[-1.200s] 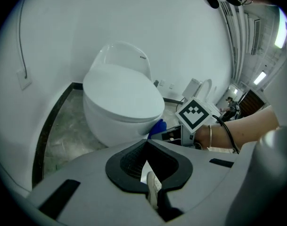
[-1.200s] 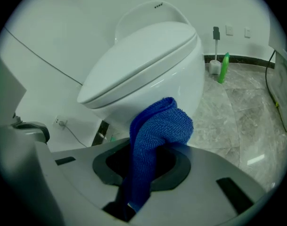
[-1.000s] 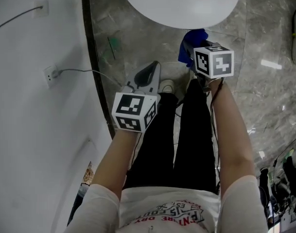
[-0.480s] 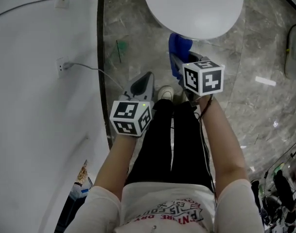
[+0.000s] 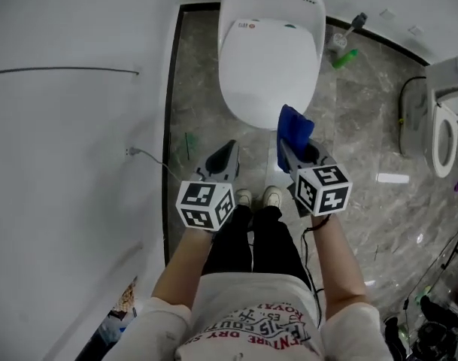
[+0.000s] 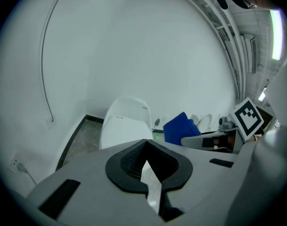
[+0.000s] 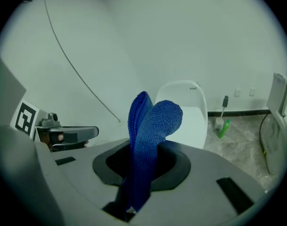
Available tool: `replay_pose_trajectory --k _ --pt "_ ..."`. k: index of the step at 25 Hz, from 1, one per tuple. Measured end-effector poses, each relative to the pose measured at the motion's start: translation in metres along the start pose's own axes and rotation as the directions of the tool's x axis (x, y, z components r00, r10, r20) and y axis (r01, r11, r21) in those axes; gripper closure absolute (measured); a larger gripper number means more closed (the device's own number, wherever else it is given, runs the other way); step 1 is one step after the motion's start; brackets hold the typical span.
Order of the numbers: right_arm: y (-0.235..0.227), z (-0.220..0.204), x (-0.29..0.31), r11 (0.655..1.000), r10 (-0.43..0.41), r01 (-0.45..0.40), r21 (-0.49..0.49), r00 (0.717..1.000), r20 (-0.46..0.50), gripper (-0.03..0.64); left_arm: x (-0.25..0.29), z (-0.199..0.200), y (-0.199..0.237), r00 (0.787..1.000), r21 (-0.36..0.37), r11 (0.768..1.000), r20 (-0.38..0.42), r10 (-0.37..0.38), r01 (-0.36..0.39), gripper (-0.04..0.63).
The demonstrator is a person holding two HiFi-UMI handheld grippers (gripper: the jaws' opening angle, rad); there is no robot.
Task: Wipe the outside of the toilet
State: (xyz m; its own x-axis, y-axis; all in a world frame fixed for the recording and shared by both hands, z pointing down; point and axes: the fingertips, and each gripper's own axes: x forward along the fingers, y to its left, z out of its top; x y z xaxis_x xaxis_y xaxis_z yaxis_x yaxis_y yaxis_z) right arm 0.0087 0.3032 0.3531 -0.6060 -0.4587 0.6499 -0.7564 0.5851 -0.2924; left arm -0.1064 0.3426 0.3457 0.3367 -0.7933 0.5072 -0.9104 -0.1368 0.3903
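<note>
The white toilet (image 5: 270, 66) stands with its lid down against the far wall; it also shows as the toilet (image 6: 124, 124) and the toilet (image 7: 192, 114) in the gripper views. My right gripper (image 5: 290, 146) is shut on a folded blue cloth (image 5: 295, 126), held just in front of the bowl's front edge. The cloth (image 7: 150, 126) sticks up out of the right gripper (image 7: 143, 161). My left gripper (image 5: 229, 150) hangs to the left over the floor, apart from the toilet. The left gripper (image 6: 145, 147) is shut with nothing in it.
A white wall with a socket (image 5: 131, 151) and a thin cable runs along the left. A toilet brush (image 5: 341, 36) and a green bottle (image 5: 346, 57) stand right of the toilet. A second toilet (image 5: 443, 130) is at the far right. Grey marble floor (image 5: 364, 126) lies between.
The view has pulled back, so the whole toilet now shows. Both grippers sit farther from the bowl. The right gripper still holds the blue cloth.
</note>
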Motion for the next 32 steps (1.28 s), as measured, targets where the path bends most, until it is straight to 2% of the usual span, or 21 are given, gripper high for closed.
replay_pose_trajectory --k 4,9,16,24,29,32 --pt "0.01 0.073 -0.069 0.998 -0.04 0.045 -0.045 0.993 0.109 0.541 -0.031 0.081 -0.04 0.996 0.054 0.998 0.085 -0.027 0.023 0.589" --pt "0.036 0.138 -0.151 0.992 -0.079 0.098 -0.074 0.971 0.227 0.541 -0.088 0.165 -0.078 0.983 0.128 0.992 0.178 -0.043 0.02 0.589" --pt "0.075 0.223 -0.246 0.966 -0.097 0.181 -0.185 0.916 0.389 0.541 -0.167 0.276 -0.132 0.937 0.211 0.977 0.343 -0.069 -0.005 0.589" --pt "0.112 0.265 -0.308 0.95 -0.095 0.234 -0.208 0.848 0.522 0.541 -0.229 0.326 -0.169 0.886 0.35 0.936 0.441 -0.142 -0.024 0.589" --pt "0.126 0.273 -0.333 0.935 -0.081 0.263 -0.238 0.812 0.578 0.541 -0.255 0.34 -0.179 0.854 0.362 0.931 0.497 -0.153 -0.044 0.589" --pt "0.125 0.273 -0.336 0.927 -0.074 0.273 -0.256 0.805 0.589 0.541 -0.256 0.343 -0.183 0.843 0.362 0.931 0.515 -0.155 -0.05 0.589"
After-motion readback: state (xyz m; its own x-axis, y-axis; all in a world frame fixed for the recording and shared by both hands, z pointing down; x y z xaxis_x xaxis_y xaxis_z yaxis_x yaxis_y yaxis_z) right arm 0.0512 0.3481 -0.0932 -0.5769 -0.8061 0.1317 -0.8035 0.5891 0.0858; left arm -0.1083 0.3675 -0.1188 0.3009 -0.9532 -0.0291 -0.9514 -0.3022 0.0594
